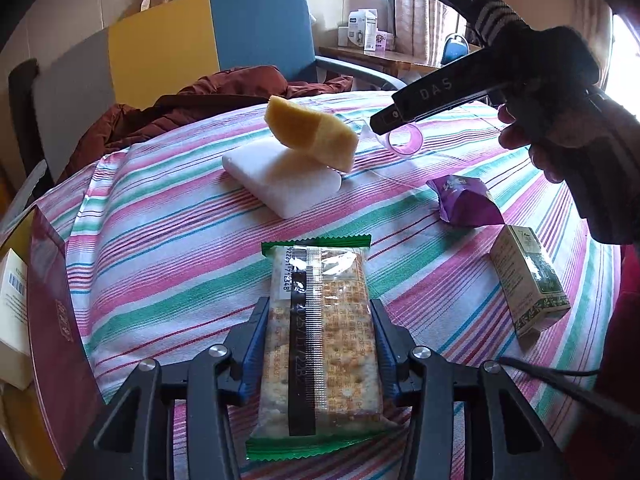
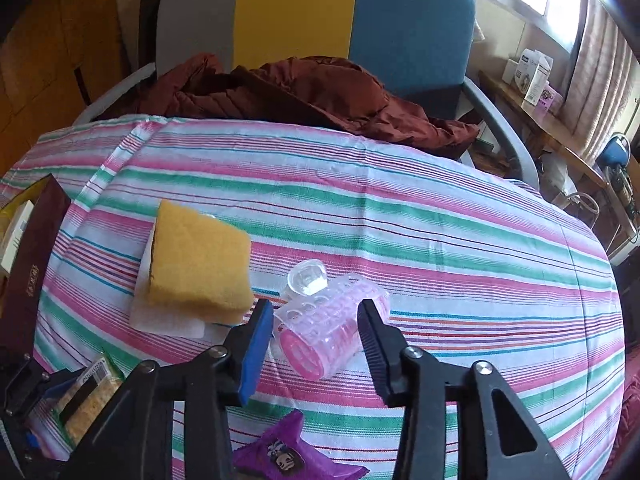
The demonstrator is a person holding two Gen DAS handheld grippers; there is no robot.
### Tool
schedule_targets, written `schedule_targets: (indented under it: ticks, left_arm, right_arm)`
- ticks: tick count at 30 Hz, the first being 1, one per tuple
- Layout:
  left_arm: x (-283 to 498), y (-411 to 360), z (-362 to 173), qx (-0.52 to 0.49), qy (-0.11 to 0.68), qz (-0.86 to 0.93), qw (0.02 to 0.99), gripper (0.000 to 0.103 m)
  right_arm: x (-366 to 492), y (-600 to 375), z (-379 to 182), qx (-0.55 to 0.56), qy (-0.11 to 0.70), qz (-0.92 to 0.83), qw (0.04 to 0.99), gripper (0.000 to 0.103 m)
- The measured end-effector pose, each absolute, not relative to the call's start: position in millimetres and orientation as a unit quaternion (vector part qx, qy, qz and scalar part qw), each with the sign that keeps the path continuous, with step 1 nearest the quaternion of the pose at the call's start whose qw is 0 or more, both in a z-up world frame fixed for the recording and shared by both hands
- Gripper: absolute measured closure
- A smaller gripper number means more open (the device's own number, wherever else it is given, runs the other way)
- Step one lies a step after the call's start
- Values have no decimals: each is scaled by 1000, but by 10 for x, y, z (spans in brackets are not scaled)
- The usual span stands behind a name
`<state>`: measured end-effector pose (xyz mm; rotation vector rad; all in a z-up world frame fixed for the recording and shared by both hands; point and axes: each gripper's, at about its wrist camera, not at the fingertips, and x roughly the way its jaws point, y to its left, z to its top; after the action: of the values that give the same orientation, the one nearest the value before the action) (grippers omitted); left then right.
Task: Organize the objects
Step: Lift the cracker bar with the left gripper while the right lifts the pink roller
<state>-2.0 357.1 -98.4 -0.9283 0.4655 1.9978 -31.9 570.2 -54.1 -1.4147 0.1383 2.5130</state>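
While the left gripper (image 1: 320, 344) clamps its blue-padded jaws on both long sides of a cracker packet (image 1: 320, 336), the packet lies flat on the striped tablecloth (image 1: 168, 264). Its wrapper is clear with green crimped ends, a dark band runs along its middle, and pale square crackers show through.

The right gripper (image 2: 316, 340) stands around a pink hair roller (image 2: 328, 332). This roller is a translucent plastic cylinder with round holes, lying on its side on the cloth; the pads look very close to it, but I cannot tell if they press it. A small clear cap (image 2: 307, 280) lies just behind the roller.

Further out, a yellow sponge (image 2: 198, 260) rests tilted on a white block (image 1: 280, 176). A purple sachet (image 1: 466, 204) and a small green box (image 1: 528, 284) lie to the right of the crackers. A dark red box (image 1: 56, 344) stands at the left edge.
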Motion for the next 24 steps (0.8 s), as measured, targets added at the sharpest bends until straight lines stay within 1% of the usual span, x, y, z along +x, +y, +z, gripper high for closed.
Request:
schedule_targets:
  ticks: [3, 4, 5, 6, 7, 12, 17, 20, 21, 22, 24]
  left_arm:
    - [-26, 3581, -988, -373, 187, 801, 430, 57]
    - [-20, 3589, -989, -372, 189, 801, 429, 57]
    - [8, 3598, -987, -372, 190, 801, 429, 57]
    - [11, 3597, -986, -371, 191, 801, 428, 57]
    - [7, 3600, -988, -372, 190, 801, 429, 57]
    - [-5, 3602, -990, -372, 189, 801, 429, 57]
    - [8, 3602, -987, -374, 185, 800, 432, 57]
    - [-1, 3605, -989, -374, 182, 799, 433, 57]
    - [7, 3596, -988, -374, 182, 799, 434, 57]
    - [7, 3599, -989, -374, 181, 799, 434, 57]
    - [4, 3601, -990, -374, 181, 799, 434, 57]
  right_arm:
    - [-315, 5700, -585, -497, 50, 859, 112, 59]
    - [-314, 5691, -602, -499, 53, 859, 108, 57]
    - [-326, 5676, -613, -500, 37, 857, 121, 52]
    - [-333, 5678, -618, -501, 28, 856, 126, 40]
    - [-337, 5690, -630, -502, 27, 855, 129, 31]
    - [-340, 5777, -693, -510, 29, 848, 142, 22]
    - [-408, 5801, -841, -527, 25, 836, 152, 21]
    - [-421, 5859, -898, -528, 49, 834, 152, 21]
    - [-418, 5866, -891, -526, 56, 836, 147, 31]
    - [-412, 5859, -872, -522, 58, 839, 144, 44]
    - [-393, 5860, -809, -510, 64, 847, 139, 45]
